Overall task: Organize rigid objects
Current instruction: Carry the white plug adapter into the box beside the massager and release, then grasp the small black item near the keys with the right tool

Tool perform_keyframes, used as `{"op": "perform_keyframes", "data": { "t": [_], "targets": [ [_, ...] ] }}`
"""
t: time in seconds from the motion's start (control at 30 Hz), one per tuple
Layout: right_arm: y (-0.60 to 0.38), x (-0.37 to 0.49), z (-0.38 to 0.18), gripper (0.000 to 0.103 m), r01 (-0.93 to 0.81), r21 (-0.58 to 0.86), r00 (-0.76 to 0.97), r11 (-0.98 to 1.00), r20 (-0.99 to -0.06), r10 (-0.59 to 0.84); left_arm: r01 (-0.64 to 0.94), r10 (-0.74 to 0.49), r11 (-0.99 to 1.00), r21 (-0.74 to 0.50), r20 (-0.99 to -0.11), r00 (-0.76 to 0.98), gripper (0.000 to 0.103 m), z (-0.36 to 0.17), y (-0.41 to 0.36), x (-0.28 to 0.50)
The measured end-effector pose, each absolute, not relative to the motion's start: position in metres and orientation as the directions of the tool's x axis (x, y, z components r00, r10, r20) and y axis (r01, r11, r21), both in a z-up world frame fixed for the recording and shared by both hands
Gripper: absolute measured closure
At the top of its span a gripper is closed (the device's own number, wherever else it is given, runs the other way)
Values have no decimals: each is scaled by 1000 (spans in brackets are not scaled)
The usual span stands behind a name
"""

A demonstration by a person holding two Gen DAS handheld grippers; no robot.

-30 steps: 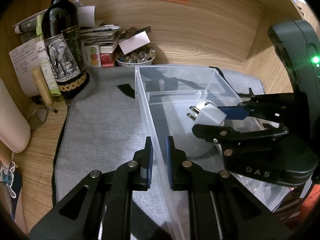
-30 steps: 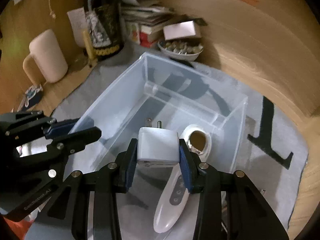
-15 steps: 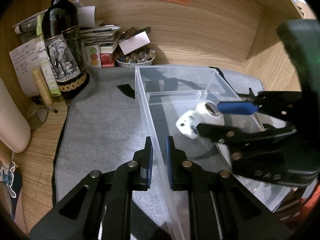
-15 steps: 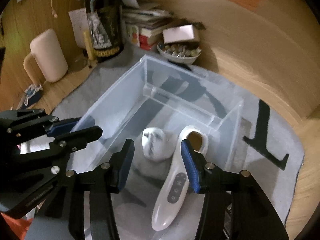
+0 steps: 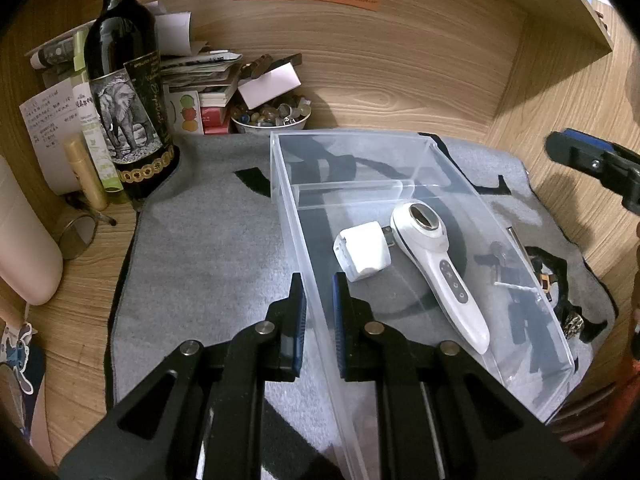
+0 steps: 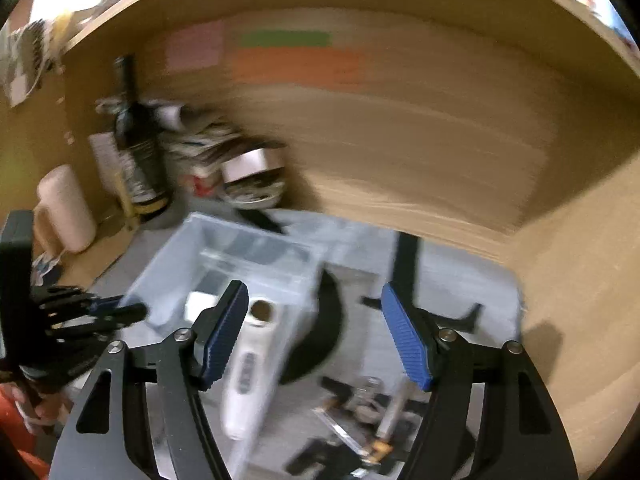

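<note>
Grey felt mat [image 5: 208,264] on my wooden desk: left gripper [image 5: 319,312] pinches the clear bin [image 5: 460,168] wall to steady it, while my empty right gripper [image 6: 314,334] is opening, the white plug adapter [image 5: 362,250] lying inside beside the handheld massager [image 5: 436,264].

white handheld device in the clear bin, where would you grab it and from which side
Grip the handheld device by its narrow handle, near the buttons, coming from above with the fingers across its width. It lies flat in the bin, and the handle is slimmer than the round head. The charger touches the neck by the head, so the handle end has more room.
</note>
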State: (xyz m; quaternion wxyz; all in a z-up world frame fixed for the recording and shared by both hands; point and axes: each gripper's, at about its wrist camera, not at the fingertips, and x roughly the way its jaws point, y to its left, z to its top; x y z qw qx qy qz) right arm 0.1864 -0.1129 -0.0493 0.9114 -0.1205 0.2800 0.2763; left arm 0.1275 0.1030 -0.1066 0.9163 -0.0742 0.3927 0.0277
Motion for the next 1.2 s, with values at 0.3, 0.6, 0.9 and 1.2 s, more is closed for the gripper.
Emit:
{"op": "perform_keyframes", "data": {
  "t": [0.3,0.6,0.9,1.2],
  "targets": [
    [-168,220,-86,37,-426,-43,692,904,-659,295,-110,-6,988,-113,-724,690,91,-107,103,128],
    [-200,227,-137,52,-385,24,583,923,-768,263,-109,-5,988,-111,-725,689,91,-107,103,127],
    [-213,208,-162,52,-365,44,515,930,-822,241,-109,-5,988,-110,-725,689,91,-107,103,127],
    [-217,212,-169,77,-359,55,524,932,-814,250,-109,-5,988,-110,-725,688,91,-107,103,127]
  ]
}}
